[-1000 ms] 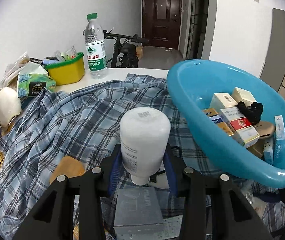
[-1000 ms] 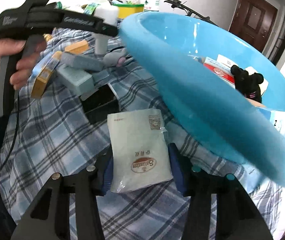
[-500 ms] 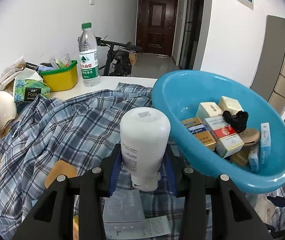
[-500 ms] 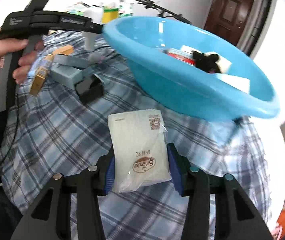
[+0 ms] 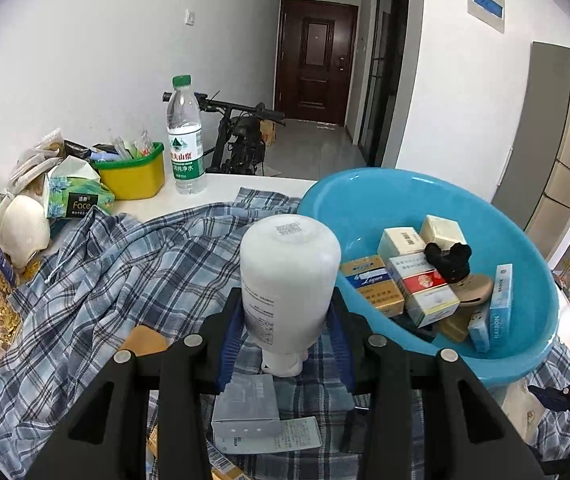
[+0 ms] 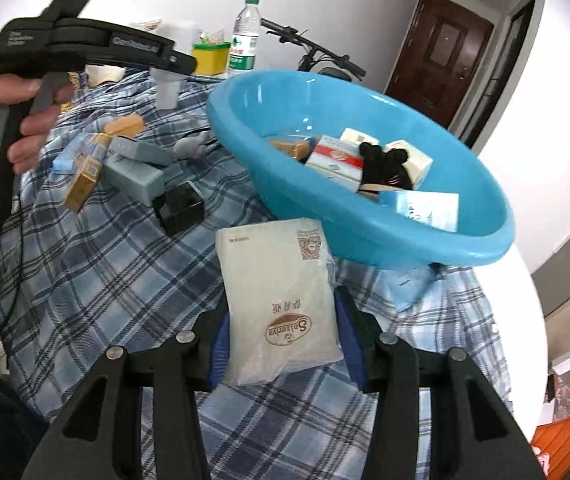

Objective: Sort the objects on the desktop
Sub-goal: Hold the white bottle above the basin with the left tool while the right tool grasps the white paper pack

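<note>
One white bottle [image 5: 289, 280] in left hand-held gripper [image 5: 287, 344]; one napkin packet [image 6: 281, 300] in right hand-held gripper [image 6: 283, 344].

White walls [image 5: 85, 40] fill the upper left of your left wrist view. At top centre, a corridor with a grey floor [image 5: 309, 148] ends at a dark brown door [image 5: 316, 68]. A bicycle [image 5: 245, 136] stands before it. Grey-beige cabinets [image 5: 565, 136] occupy the right edge.
</note>
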Demonstrator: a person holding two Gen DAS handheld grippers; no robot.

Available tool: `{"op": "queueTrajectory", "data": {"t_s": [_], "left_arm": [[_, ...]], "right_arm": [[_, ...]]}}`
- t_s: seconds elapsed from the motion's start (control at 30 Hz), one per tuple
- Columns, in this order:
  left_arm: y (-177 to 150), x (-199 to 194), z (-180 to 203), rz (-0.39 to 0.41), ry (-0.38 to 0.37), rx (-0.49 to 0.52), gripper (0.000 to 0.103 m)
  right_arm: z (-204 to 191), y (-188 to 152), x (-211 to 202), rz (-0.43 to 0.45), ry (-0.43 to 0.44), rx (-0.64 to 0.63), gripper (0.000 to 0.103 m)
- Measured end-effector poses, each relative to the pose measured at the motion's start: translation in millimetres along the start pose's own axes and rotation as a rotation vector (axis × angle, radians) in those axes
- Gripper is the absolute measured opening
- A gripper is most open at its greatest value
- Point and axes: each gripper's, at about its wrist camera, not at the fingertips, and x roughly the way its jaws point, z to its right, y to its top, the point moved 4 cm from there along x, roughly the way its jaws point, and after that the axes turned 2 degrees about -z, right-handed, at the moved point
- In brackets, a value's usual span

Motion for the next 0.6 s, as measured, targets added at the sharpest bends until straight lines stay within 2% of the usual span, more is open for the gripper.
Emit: {"op": "queueTrajectory", "data": {"t_s": [0.27, 0.6], "left_arm": [[-0.1, -8.1, 15.3, 0.013, -0.019, 0.019, 0.042], [14.4, -40.7, 32.5, 0.089, -0.041, 0.042, 0.042]], "right_arm": [[10.5, 1.5, -4.2, 0.019, -0.024, 0.037, 0.045], [17.5, 4.9, -28.3, 0.067, -0.018, 0.053, 0.042]]}}
